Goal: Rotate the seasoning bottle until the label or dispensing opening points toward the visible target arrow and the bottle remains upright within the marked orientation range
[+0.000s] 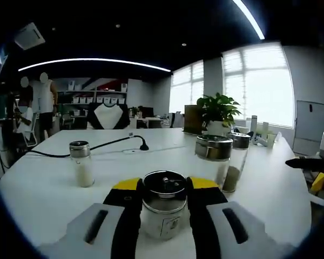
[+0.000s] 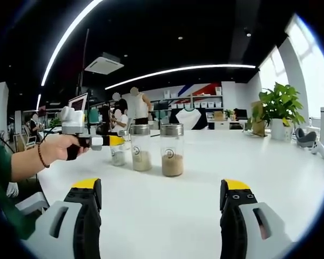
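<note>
Bottle [image 1: 163,211] standing upright on bench [image 1: 43,183], being pinched between left tongs [image 1: 163,189]; grasp step in hand. Right tongs [image 2: 162,197] hanging spread, holding nothing. Next: twisting about vertical axis, avoiding tilt. Arrow not being seen.

The seasoning bottle [image 1: 163,213] hides its base between the jaws, label print unreadable.

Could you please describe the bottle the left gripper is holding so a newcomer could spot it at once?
On the white table, among glass bottles with metal lids, find the left gripper. The bottle between its yellow-tipped jaws is nearest that camera; the others stand free.
</note>
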### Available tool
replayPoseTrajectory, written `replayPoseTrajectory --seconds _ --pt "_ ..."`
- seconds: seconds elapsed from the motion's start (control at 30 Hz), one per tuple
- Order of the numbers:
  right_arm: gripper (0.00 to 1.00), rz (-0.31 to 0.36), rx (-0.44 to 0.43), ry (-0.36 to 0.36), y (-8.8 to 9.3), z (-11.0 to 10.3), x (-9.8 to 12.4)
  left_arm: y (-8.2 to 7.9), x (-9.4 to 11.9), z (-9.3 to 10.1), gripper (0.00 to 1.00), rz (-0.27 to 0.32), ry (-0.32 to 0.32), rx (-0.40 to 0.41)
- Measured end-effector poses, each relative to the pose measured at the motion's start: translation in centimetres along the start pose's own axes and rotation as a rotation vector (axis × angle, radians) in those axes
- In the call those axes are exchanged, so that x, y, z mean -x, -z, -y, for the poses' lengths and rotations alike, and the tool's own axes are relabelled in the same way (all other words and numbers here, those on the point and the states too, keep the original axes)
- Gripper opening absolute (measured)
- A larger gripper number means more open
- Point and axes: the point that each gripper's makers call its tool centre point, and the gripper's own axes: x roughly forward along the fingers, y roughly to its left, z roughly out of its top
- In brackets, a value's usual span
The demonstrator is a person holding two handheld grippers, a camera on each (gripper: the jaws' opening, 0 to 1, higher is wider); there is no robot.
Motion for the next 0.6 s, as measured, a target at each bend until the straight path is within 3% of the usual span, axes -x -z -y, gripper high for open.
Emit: replayPoseTrajectory --seconds 0.2,0.33,0.6 --pt "0.93 -0.008 -0.012 0.021 0.2 0.6 0.1 0.0 0.1 0.2 0.34 0.008 0.004 -0.025" --pt "0.93 -0.014 -0.006 0.018 0.3 0.5 0.0 -0.4 0.6 0.1 0.38 0.025 -0.017 -0.115" --pt "0.93 -0.021 -0.001 0.013 0.5 0.3 0.0 -0.7 2.1 0.2 0.38 0.040 -0.014 -0.076"
